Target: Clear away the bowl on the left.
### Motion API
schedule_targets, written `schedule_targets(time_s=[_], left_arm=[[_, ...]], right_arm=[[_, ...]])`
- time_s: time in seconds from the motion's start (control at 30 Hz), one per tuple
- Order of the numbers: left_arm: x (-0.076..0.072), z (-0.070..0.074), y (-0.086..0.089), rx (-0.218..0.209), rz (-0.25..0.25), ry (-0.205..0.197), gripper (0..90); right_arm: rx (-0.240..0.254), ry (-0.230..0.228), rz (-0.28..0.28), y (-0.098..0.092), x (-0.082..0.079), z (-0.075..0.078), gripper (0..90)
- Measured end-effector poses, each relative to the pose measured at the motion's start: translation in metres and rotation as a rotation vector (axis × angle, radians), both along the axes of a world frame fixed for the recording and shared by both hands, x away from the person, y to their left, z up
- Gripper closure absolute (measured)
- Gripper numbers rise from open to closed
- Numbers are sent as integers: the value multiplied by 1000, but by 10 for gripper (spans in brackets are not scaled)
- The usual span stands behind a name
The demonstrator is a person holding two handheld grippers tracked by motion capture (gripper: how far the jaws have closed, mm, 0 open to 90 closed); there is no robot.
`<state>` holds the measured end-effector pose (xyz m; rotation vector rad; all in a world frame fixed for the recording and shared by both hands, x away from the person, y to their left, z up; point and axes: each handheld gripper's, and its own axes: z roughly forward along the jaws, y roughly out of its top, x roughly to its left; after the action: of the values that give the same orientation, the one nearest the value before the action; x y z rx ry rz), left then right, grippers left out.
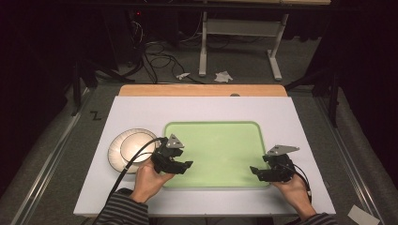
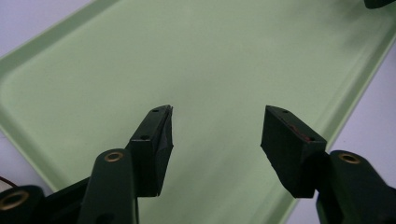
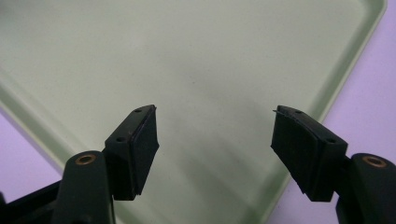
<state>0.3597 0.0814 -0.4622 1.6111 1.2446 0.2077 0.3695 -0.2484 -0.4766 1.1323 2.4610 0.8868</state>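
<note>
Over green tray [image 1: 220, 140]: both grippers, left [image 1: 182, 165] and right [image 1: 257, 172], jaws open, holding nothing; plates [image 1: 132, 149] untouched, nothing loaded yet.

white table [image 1: 141, 112], green tray [image 1: 220, 145], plate [image 1: 123, 151]

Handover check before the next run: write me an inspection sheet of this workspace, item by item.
Surface: white table top, with a wooden strip along its far edge.
Job's things: green tray at centre, nothing in it; stacked white plates beside its left edge.
Clutter: nothing seen on the table.
Grippers: left gripper and right gripper both open, holding nothing, each over a near corner of the tray.
Cables: left gripper's black cable crosses the plates; loose cables on the floor beyond.
Surroundings: dark room, white table frame, crumpled paper on the floor.
</note>
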Motion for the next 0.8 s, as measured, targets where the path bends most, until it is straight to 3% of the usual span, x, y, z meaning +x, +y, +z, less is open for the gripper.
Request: schedule_targets(time_s=[0.27, 0.37, 0.5, 0.7, 0.8], left_arm=[[1, -1, 0, 12, 10, -3, 414], [3, 0, 2, -4, 19, -4, 412], [6, -3, 5, -16, 30, 30, 416], [6, -1, 6, -14, 36, 15, 414], [6, 4, 13, -47, 50, 13, 394]], right_arm=[[-9, 13, 12, 1, -1, -1, 328], [-11, 12, 19, 1, -1, -2, 326], [-15, 20, 14, 2, -1, -2, 324], [-15, 24, 19, 3, -1, -3, 321], [-16, 26, 18, 3, -1, -3, 320]])
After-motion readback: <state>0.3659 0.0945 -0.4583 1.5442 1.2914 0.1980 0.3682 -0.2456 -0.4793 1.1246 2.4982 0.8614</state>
